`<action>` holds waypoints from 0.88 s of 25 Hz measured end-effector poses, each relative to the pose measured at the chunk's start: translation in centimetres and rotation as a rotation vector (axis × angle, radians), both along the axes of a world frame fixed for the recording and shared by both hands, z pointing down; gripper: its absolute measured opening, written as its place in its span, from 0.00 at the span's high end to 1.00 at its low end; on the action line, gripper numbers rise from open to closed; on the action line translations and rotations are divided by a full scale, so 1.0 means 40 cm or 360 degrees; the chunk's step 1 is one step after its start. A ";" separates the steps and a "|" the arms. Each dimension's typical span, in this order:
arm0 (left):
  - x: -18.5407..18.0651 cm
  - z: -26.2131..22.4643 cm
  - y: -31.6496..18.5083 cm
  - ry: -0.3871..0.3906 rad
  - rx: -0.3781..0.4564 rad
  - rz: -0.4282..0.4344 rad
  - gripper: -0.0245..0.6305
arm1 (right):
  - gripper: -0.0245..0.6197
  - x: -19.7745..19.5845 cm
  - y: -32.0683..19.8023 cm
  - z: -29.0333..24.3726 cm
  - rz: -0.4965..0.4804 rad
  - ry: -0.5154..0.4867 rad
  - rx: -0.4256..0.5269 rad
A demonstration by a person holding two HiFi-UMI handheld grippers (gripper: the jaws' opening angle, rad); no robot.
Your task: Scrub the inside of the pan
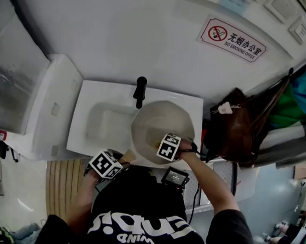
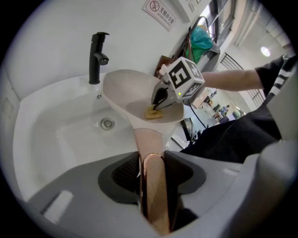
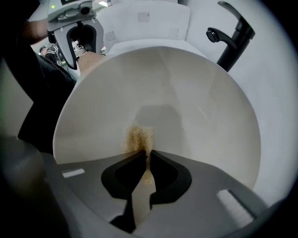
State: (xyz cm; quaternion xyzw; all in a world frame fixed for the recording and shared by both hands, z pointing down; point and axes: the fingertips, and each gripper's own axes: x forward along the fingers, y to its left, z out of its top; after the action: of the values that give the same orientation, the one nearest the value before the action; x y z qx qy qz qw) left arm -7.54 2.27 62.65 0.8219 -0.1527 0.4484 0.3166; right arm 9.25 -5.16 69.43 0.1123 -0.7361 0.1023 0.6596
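Left gripper view: left gripper clamps pan handle; right gripper pinches probable scrubber

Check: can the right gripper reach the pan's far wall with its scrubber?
Probably yes: the right gripper holds the scrubber inside the open pan, bare surface runs to the far wall, and the faucet stands outside the rim.

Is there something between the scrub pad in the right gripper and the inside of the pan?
Nothing visible stands between them. The right gripper is shut on the yellow scrub pad, which appears to rest directly on the bare inside of the pan. The left gripper clamps the handle, outside the bowl.
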 end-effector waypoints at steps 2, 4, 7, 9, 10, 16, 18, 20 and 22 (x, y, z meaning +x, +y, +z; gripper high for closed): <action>0.000 0.000 0.001 -0.0002 -0.0001 0.0001 0.71 | 0.90 -0.026 0.009 0.000 0.0008 -0.0042 -0.0019; 0.000 0.000 0.001 -0.0005 -0.0001 0.0003 0.71 | 0.90 -0.050 0.013 0.000 0.0013 -0.0076 -0.0032; -0.001 0.002 0.001 -0.0011 0.0000 0.0006 0.71 | 0.90 -0.081 0.011 0.000 0.0015 -0.0114 -0.0032; -0.002 0.005 0.001 -0.0018 0.0000 0.0008 0.71 | 0.90 -0.099 0.005 0.001 0.0023 -0.0136 -0.0023; -0.002 0.006 0.001 -0.0020 0.0000 0.0010 0.71 | 0.90 -0.107 0.002 0.002 0.0030 -0.0147 -0.0020; -0.003 0.011 0.001 -0.0029 -0.0005 0.0011 0.71 | 0.90 -0.142 -0.026 0.001 0.0124 -0.0236 -0.0007; -0.004 0.014 0.001 -0.0029 -0.0007 0.0010 0.71 | 0.90 -0.148 -0.038 0.002 0.0165 -0.0262 -0.0003; -0.006 0.017 0.001 -0.0032 -0.0009 0.0009 0.71 | 0.90 -0.150 -0.049 0.002 0.0197 -0.0277 0.0003; -0.006 0.019 0.001 -0.0034 -0.0012 0.0009 0.71 | 0.90 -0.151 -0.063 0.001 0.0222 -0.0287 0.0022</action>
State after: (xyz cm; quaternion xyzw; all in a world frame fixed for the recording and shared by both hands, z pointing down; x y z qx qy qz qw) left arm -7.79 2.31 63.40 0.8162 -0.1520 0.4587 0.3168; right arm 3.22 -7.66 69.48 0.1581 -0.7836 0.1526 0.5812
